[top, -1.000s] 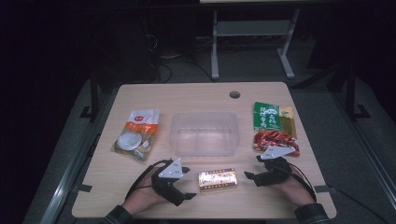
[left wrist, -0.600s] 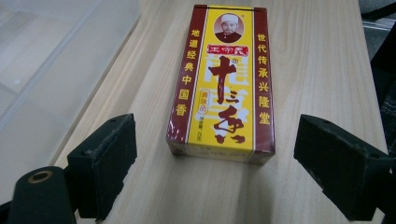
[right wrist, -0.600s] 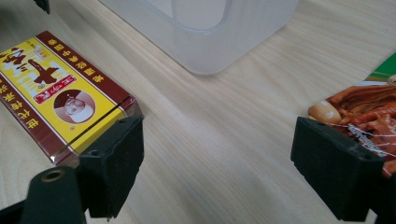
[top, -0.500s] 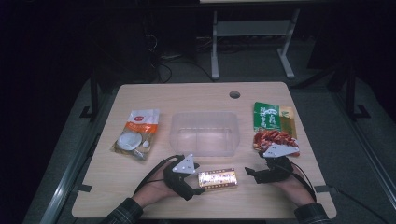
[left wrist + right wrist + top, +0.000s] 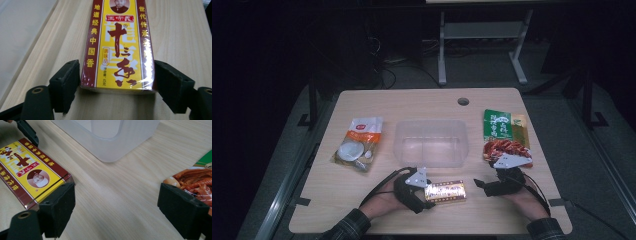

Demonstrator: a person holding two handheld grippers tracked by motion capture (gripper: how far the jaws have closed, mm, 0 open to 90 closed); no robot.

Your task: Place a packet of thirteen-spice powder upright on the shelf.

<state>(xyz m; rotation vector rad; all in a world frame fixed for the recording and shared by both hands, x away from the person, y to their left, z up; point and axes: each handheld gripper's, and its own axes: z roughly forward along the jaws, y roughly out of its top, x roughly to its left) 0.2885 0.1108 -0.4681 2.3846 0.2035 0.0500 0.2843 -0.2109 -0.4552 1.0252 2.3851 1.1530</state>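
Note:
A yellow and dark red seasoning box [image 5: 445, 191] lies flat near the table's front edge, in front of a clear plastic container [image 5: 431, 121]. My left gripper [image 5: 428, 193] is shut on the box's left end. In the left gripper view both black jaws press against the long sides of the box [image 5: 117, 50], which rests on the wood. My right gripper [image 5: 482, 186] stands open just right of the box, with bare table between its jaws. In the right gripper view the box [image 5: 30, 172] lies beside one jaw and a red snack packet [image 5: 197, 180] beside the other.
The red snack packet [image 5: 507, 148] overlaps a green packet [image 5: 498, 125] at the right. A white and orange pouch [image 5: 359, 142] lies at the left. The container wall [image 5: 117, 142] is close ahead of the right gripper. A cable hole [image 5: 463, 101] sits near the far edge.
My left gripper slid right to the box's left end and its jaws came in around it. The right gripper shifted slightly left toward the box's other end.

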